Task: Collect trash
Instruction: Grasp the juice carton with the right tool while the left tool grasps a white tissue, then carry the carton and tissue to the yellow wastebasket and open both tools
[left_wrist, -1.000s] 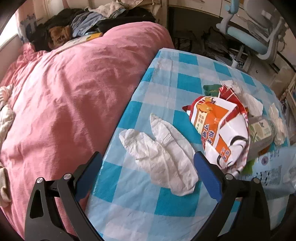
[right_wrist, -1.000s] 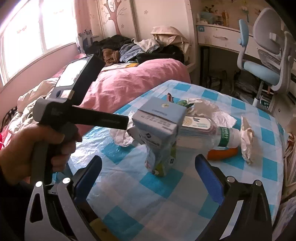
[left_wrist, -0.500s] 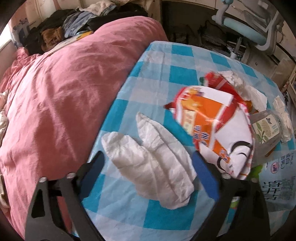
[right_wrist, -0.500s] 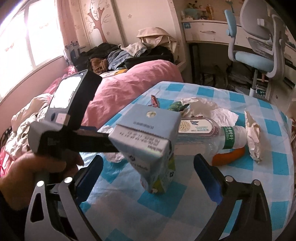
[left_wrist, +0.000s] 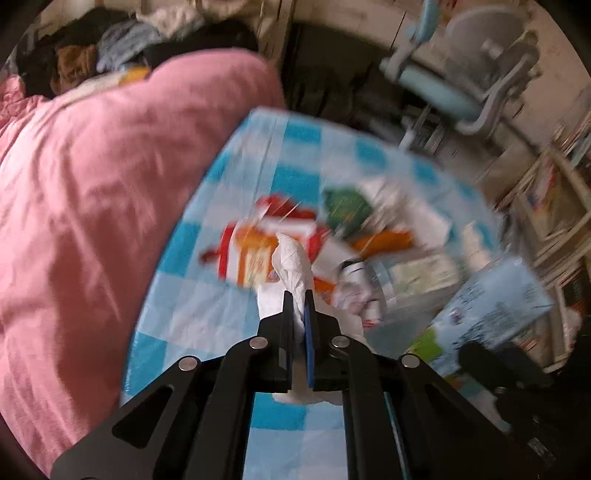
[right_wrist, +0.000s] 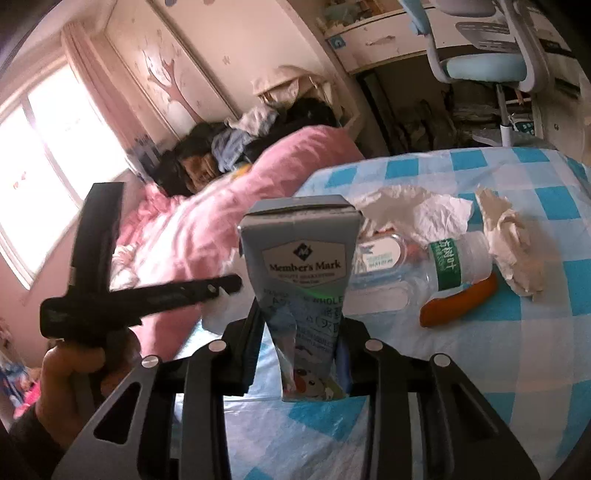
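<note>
My left gripper (left_wrist: 299, 317) is shut on a crumpled white tissue (left_wrist: 293, 266) and holds it above the blue-checked table (left_wrist: 207, 325). Behind it lie an orange-and-white snack bag (left_wrist: 255, 251) and a green wrapper (left_wrist: 347, 206), both blurred. My right gripper (right_wrist: 301, 347) is shut on a blue-grey milk carton (right_wrist: 306, 273), squeezed at its lower half and held above the table (right_wrist: 517, 369). The left gripper's handle (right_wrist: 110, 295) shows at the left of the right wrist view.
A clear plastic bottle (right_wrist: 413, 266), an orange wrapper (right_wrist: 458, 302) and crumpled tissues (right_wrist: 513, 243) lie on the table. A pink quilt (left_wrist: 92, 192) covers the bed at the left. A blue-grey desk chair (right_wrist: 487, 55) stands beyond the table.
My left gripper has shut on the white tissue and lifted it. My right gripper has shut on the milk carton and raised it off the table.
</note>
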